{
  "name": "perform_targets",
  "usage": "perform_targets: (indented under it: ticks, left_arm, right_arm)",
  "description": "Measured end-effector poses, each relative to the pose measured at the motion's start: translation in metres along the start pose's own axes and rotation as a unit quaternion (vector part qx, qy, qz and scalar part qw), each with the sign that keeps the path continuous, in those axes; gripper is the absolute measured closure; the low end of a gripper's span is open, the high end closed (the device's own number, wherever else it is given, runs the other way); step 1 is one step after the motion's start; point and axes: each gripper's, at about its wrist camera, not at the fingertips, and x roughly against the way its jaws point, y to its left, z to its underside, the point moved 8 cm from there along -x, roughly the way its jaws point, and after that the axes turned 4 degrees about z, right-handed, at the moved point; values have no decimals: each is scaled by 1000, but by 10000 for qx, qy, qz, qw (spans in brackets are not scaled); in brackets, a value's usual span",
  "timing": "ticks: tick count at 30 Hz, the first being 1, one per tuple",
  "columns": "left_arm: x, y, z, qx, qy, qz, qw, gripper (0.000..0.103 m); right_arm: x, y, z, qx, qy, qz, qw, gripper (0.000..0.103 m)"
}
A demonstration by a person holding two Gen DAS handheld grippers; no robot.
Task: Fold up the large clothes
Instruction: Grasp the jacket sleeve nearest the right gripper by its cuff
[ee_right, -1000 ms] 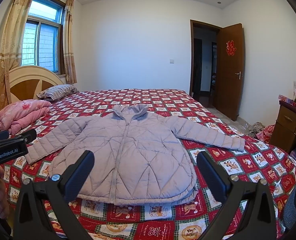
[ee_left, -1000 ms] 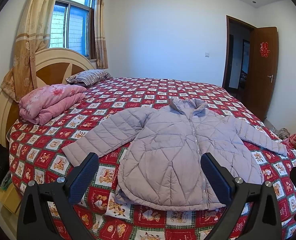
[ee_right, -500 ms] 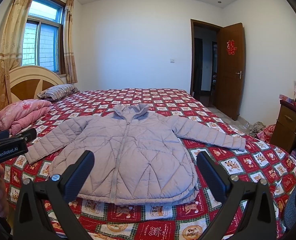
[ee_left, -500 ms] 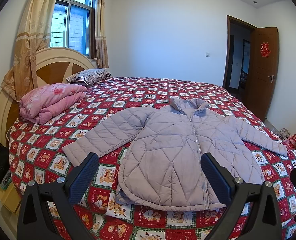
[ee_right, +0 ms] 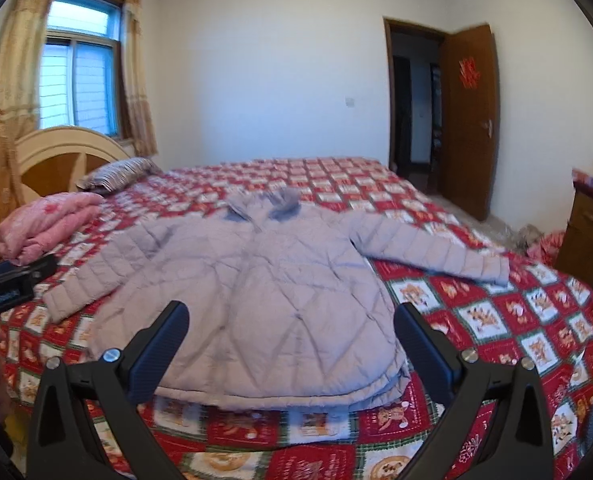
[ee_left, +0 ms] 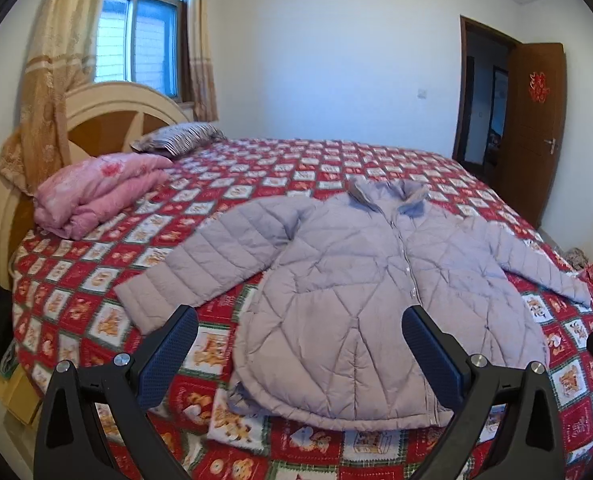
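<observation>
A pale lilac quilted puffer jacket (ee_left: 360, 280) lies flat, front up and zipped, on the bed, collar away from me, both sleeves spread out to the sides. It also shows in the right wrist view (ee_right: 256, 304), slightly blurred. My left gripper (ee_left: 300, 348) is open and empty, held in the air before the jacket's hem on its left half. My right gripper (ee_right: 290, 344) is open and empty, held before the hem near the jacket's middle. The left gripper's body shows at the left edge of the right wrist view (ee_right: 12, 284).
The bed has a red patterned quilt (ee_left: 96, 292) and a wooden headboard (ee_left: 108, 120) on the left. A folded pink blanket (ee_left: 96, 192) and a striped pillow (ee_left: 176, 140) lie near the headboard. An open brown door (ee_right: 468, 120) and a dresser (ee_right: 588, 232) stand right.
Both grippers have moved forward and slightly lower toward the bed; the jacket looks larger and the right view is blurred by motion. Both stay open. The jacket has not moved.
</observation>
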Motion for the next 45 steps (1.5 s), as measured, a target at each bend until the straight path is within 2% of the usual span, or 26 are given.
perform_targets:
  ticks: [6,12,16,20,24,28,29,31,32,34,36,41,45]
  left_arm:
    - [-67,-15,-8,-181,296,25,9994,1]
    - [-140,-30,-30,-403,291,-284,9984,1]
    - [-194,-40,-34,-496,441,-481,9966,1]
    - [-238,-38,-34,-485,684,-743,9937,1]
    - [-268,-32,-37,-414,815,-990,9909,1]
    - [-297,-25,-37,-510,1001,-1192,9865,1]
    - [-305,-23,-36,-517,1056,-1224,9855,1]
    - [-316,-19,-30,-506,1217,-1238,9835,1]
    - [-320,-19,-26,-490,1287,-1230,9828,1]
    - [-325,-18,-21,-467,1372,-1213,9820,1]
    - [-327,-17,-20,-447,1403,-1157,9823,1]
    - [-314,-11,-36,-352,1254,-1033,9861,1]
    - [-298,9,-58,-115,1047,-1146,9878,1]
  right_arm:
    - [-58,-58,8,-334,299,490,9978,0]
    - [-114,-148,5,-704,696,1220,9876,0]
    - [-149,-226,4,-1138,954,1779,9728,1]
    - [-185,-304,9,-1638,1279,2241,9522,10]
    - [-210,-353,16,-1986,1580,2441,9360,21]
    - [-237,-370,26,-2060,1904,2406,9292,37]
    - [-243,-370,29,-2036,1978,2349,9297,44]
    - [-249,-369,28,-1830,1942,2409,9332,50]
    - [-250,-364,27,-1660,1963,2417,9357,59]
    - [-253,-359,26,-1399,1985,2489,9376,67]
    - [-257,-356,24,-1285,1987,2350,9427,85]
    - [-250,-341,7,-1168,1759,2208,9522,90]
    - [-234,-306,-29,-918,1270,1997,9672,91]
